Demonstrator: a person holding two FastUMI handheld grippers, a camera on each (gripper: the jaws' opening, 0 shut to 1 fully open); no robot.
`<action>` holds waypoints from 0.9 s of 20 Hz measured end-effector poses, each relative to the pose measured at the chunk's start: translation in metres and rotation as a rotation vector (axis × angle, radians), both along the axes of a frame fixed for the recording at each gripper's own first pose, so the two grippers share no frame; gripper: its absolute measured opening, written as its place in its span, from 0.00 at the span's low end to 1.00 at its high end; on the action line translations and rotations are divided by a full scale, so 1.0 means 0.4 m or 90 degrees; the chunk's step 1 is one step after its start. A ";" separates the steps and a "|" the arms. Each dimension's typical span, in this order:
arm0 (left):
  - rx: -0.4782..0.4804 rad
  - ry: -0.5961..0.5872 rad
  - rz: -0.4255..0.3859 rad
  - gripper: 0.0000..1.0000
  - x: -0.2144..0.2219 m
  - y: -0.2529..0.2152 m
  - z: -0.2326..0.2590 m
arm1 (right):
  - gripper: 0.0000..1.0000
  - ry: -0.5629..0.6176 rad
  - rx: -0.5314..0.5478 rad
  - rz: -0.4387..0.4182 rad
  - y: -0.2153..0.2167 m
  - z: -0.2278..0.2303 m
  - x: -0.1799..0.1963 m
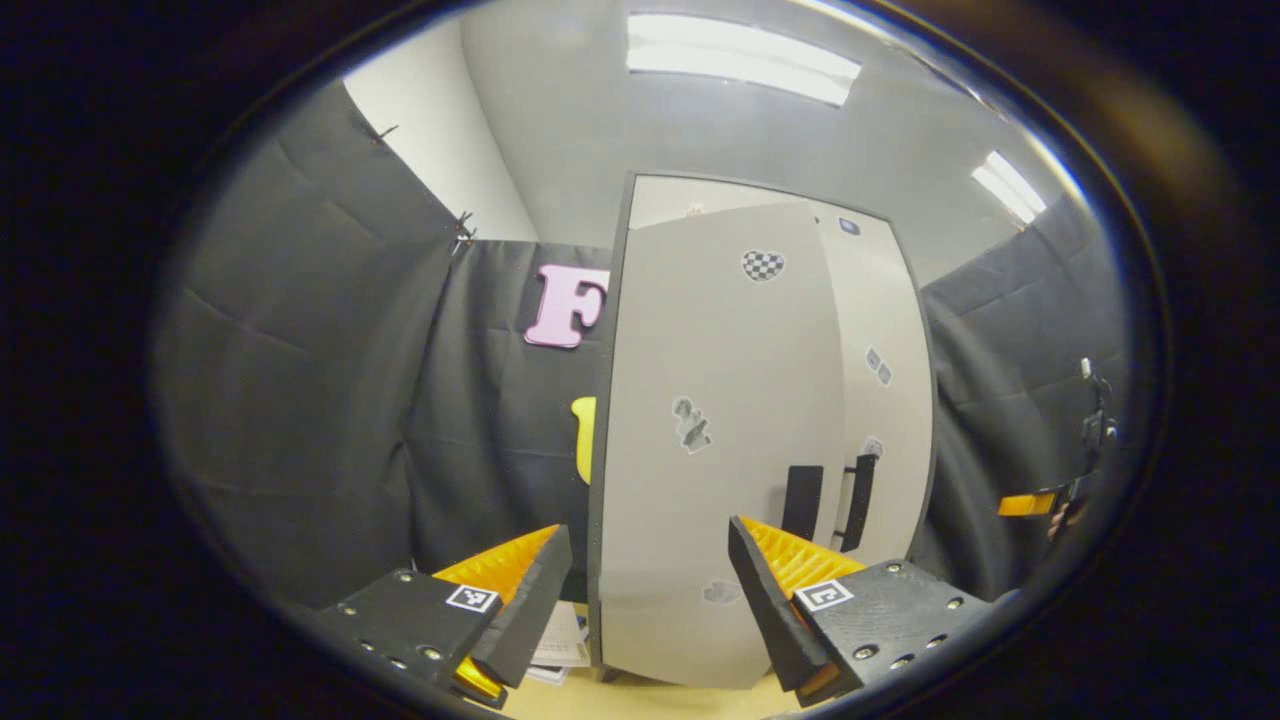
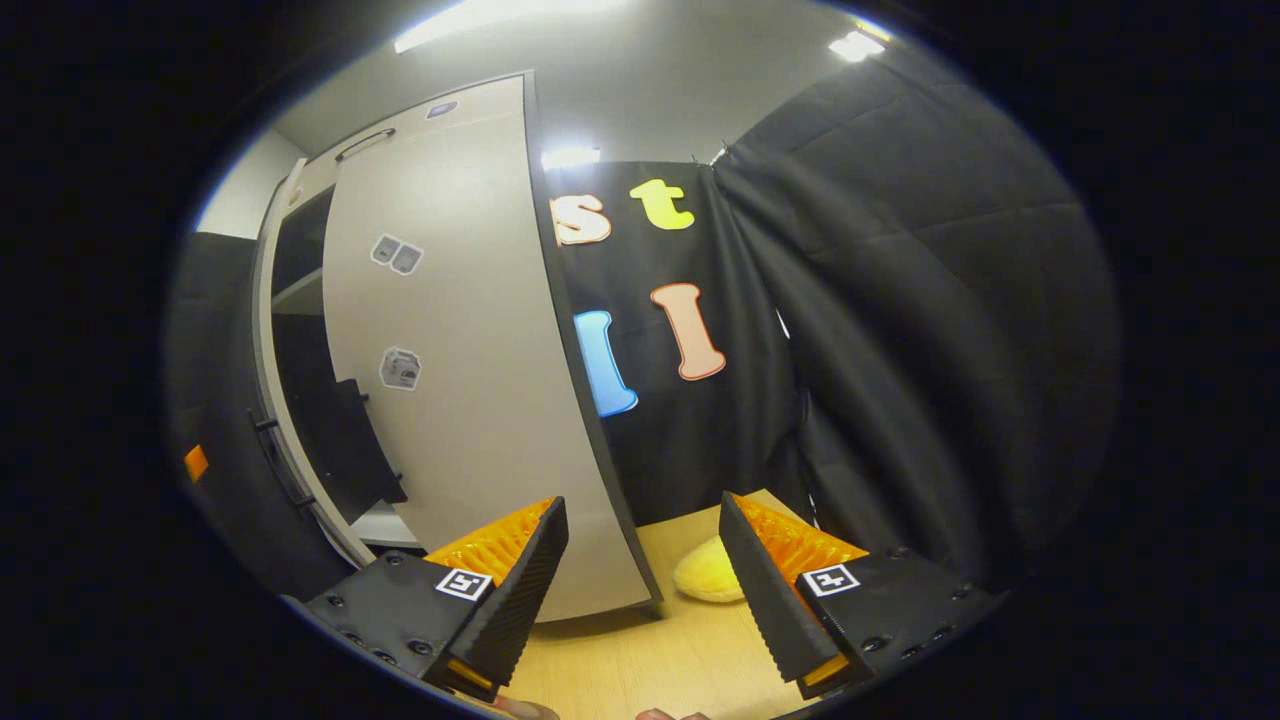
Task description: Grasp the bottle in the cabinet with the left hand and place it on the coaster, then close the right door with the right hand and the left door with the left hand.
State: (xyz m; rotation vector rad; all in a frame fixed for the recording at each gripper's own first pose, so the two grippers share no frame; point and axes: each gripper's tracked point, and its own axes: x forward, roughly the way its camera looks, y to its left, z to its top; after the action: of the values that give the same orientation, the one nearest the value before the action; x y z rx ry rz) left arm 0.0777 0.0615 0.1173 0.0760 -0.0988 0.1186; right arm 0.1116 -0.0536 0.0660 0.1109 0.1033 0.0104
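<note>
before my left gripper stood the cabinet's left door, part open, its edge between the spread, empty fingers. my right gripper hung open and empty above the tabletop, the right door ajar just ahead, a yellow thing lying beside it. i could not see the bottle or coaster.

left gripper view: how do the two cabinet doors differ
The left door stands ajar, nearer, overlapping the right door, which sits farther back. The left door carries a checkered heart sticker; the right door has only small grey ones. Both are pale with black handles.
</note>
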 end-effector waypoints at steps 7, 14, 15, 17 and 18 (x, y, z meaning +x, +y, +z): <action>0.001 0.012 0.036 0.96 -0.071 0.011 -0.015 | 0.97 -0.046 -0.021 0.015 0.043 0.031 -0.009; -0.009 0.025 0.075 0.96 -0.126 0.025 -0.020 | 0.97 -0.044 -0.076 0.037 0.067 0.001 -0.034; -0.010 0.024 0.079 0.96 -0.131 0.021 -0.015 | 0.97 -0.045 -0.081 0.045 0.068 -0.001 -0.036; -0.014 0.028 0.084 0.91 -0.143 0.005 -0.014 | 0.96 -0.038 -0.084 0.067 0.069 -0.017 -0.041; -0.016 0.035 0.090 0.97 -0.155 -0.003 -0.019 | 0.97 -0.032 -0.084 0.078 0.067 -0.023 -0.043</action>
State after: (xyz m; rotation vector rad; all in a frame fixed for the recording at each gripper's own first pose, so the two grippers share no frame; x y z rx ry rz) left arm 0.0156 0.0602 0.1097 0.0608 -0.0368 0.2594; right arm 0.0945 -0.0267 0.0566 -0.0273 0.0604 0.1282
